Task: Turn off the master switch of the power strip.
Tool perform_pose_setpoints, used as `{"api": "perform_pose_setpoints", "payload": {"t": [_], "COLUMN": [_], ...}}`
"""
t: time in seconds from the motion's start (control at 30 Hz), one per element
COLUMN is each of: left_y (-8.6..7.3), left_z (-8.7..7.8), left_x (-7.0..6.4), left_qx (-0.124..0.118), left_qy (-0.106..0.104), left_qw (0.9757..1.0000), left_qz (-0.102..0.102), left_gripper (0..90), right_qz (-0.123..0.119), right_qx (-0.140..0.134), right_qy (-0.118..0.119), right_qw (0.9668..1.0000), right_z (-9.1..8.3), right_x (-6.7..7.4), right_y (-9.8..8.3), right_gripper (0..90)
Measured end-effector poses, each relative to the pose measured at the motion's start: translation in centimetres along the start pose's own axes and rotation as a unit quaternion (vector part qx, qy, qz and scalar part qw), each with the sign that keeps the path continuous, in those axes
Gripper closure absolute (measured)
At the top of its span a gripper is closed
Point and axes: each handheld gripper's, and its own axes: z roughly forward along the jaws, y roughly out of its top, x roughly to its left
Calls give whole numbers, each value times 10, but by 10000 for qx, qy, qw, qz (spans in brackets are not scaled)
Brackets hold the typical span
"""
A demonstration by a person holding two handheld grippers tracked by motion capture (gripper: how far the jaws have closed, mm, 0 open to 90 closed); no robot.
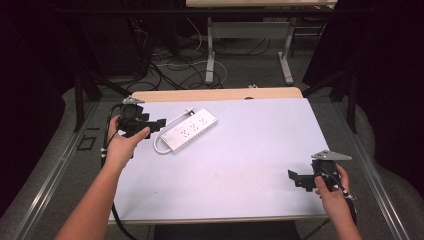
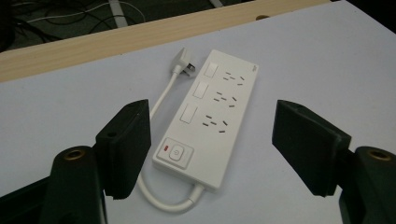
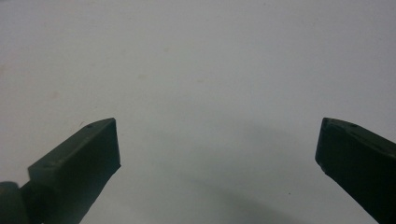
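Note:
A white power strip [image 1: 190, 130] lies flat on the white table top [image 1: 240, 165] at the back left, its short cord [image 1: 159, 147] looped round and its plug [image 1: 189, 112] lying loose beside it. My left gripper [image 1: 159, 123] hovers just left of the strip, open, with nothing between its pads. In the left gripper view the strip [image 2: 219, 107] shows three socket rows and a power button with a red light, and lies beyond the spread jaws of that gripper [image 2: 212, 135]. My right gripper [image 1: 292, 176] rests at the front right, open [image 3: 217, 140] over bare table.
A wooden strip [image 1: 215, 94] borders the table's far edge. Beyond it stand another table's metal legs [image 1: 210, 55] among tangled floor cables [image 1: 170, 75]. Dark frame bars [image 1: 80, 100] flank both sides of the table.

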Motion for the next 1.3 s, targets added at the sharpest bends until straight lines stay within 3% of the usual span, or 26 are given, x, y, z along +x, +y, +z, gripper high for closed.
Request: {"api": "perform_pose_setpoints", "payload": {"t": [0.23, 0.27, 0.33, 0.47, 0.57, 0.73, 0.83, 1.0, 1.3], "left_y": [5, 5, 5, 5, 5, 6, 6, 7, 3], "left_z": [10, 13, 15, 23, 29, 35, 39, 45, 60], "left_x": [2, 2, 4, 7, 9, 10, 10, 10, 11], "left_qx": [173, 185, 284, 367, 474, 430, 428, 606, 702], "left_qy": [184, 150, 180, 175, 110, 183, 178, 172, 271], "left_qw": [9997, 9997, 9994, 9992, 9987, 9989, 9988, 9978, 9969], "left_qz": [-33, -113, -5, -56, -166, -98, -158, -210, -230], "left_gripper": [332, 335, 352, 391, 416, 485, 530, 574, 690], "right_qz": [-21, -17, 7, 21, 23, -17, -31, -15, -60], "right_qx": [41, 41, 51, 80, 77, 108, 104, 122, 184], "right_qy": [23, 22, 16, 33, 23, 24, 41, 47, 66], "right_qw": [10000, 10000, 10000, 10000, 10000, 9999, 9999, 9999, 9998], "right_z": [2, 2, 3, 4, 5, 6, 7, 7, 12], "right_x": [-1, -1, -1, -1, -1, -1, -1, 0, 1], "right_y": [-2, -2, -2, -3, -3, -3, -4, -4, -6], "right_gripper": [0, 0, 0, 0, 0, 0, 0, 0, 0]}}
